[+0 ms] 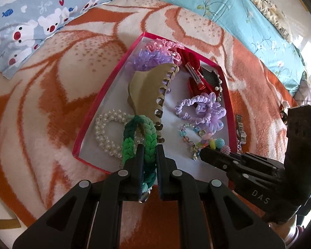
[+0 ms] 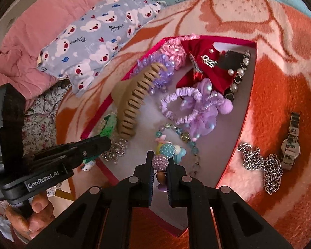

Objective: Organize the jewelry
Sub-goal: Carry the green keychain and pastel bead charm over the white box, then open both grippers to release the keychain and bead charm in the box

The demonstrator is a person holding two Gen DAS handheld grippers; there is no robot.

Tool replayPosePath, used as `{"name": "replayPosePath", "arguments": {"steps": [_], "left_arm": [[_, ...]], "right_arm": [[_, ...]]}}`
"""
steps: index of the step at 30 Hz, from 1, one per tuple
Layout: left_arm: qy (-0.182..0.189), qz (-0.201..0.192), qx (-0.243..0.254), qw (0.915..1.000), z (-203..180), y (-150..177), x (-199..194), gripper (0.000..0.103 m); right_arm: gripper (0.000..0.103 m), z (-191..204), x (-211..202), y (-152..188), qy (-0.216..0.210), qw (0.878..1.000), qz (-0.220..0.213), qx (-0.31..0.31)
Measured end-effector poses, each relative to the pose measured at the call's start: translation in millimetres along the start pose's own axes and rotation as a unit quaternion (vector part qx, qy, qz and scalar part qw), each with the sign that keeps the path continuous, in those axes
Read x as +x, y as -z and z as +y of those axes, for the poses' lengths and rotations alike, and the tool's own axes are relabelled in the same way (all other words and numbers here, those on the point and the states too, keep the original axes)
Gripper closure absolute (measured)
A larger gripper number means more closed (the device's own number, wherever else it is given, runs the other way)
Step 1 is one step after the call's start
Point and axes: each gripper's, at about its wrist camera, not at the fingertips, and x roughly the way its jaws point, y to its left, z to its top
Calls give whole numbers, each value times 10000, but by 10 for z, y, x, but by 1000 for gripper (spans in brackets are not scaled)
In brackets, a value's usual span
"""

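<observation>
Left gripper (image 1: pixel 150 148) clenched on a braided green cord bracelet (image 1: pixel 132 137), woven in light and dark green strands, hanging at the near left corner of the box. Right gripper (image 2: pixel 160 161) clamped on a bumpy lilac bead (image 2: pixel 160 162) of a chunky bead bracelet (image 2: pixel 172 149), made of round pastel beads in blue, white and yellow, lying on the box floor near the front edge. Shallow red-walled box (image 1: pixel 97 105) with pale matte floor, set on a fluffy orange-and-cream blanket (image 1: pixel 51 95). Inside the box: a tan matte claw clip (image 1: pixel 147 95), curved, with a row of interlocking teeth; a white pearl bracelet (image 1: pixel 105 132) in a double strand, just left of the green cord; a lilac ruffled scrunchie (image 1: pixel 199 108) with translucent petal trim; a purple frilled hair tie (image 1: pixel 147 57) and a pink frilled one (image 1: pixel 165 45) at the far end, both sheer and gathered; a red velvet bow clip (image 1: pixel 194 72) with a metal bar; a black comb piece edged with pearls (image 2: pixel 236 74); a thin strand of faceted glass beads (image 2: pixel 188 143). Outside the box, on the blanket to its right: a silver link chain (image 2: pixel 261 166), heaped, and a wristwatch (image 2: pixel 291 145) with a patterned band, touching or just beside the chain. Bear-print pillow (image 2: pixel 93 41) beyond the box. Fingers (image 2: pixel 39 207) wrapped around the left tool's handle.
</observation>
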Motion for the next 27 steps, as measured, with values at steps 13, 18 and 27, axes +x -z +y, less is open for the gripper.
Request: {"name": "replayPosePath", "arguments": {"steps": [13,18,27], "left_arm": [[64,17,-96,9999,21,-9,39,94],[135,38,-187,9997,32,-17,36,92],[194,24,-154,9997,6,-3,-8,79]], "right_arm": [[89,-69,-7,17,-55,9999,50,141],[85,-68,-51,23,-95,9998,19,166],[82,-91,-99,34,-49,9998,-48,192]]}}
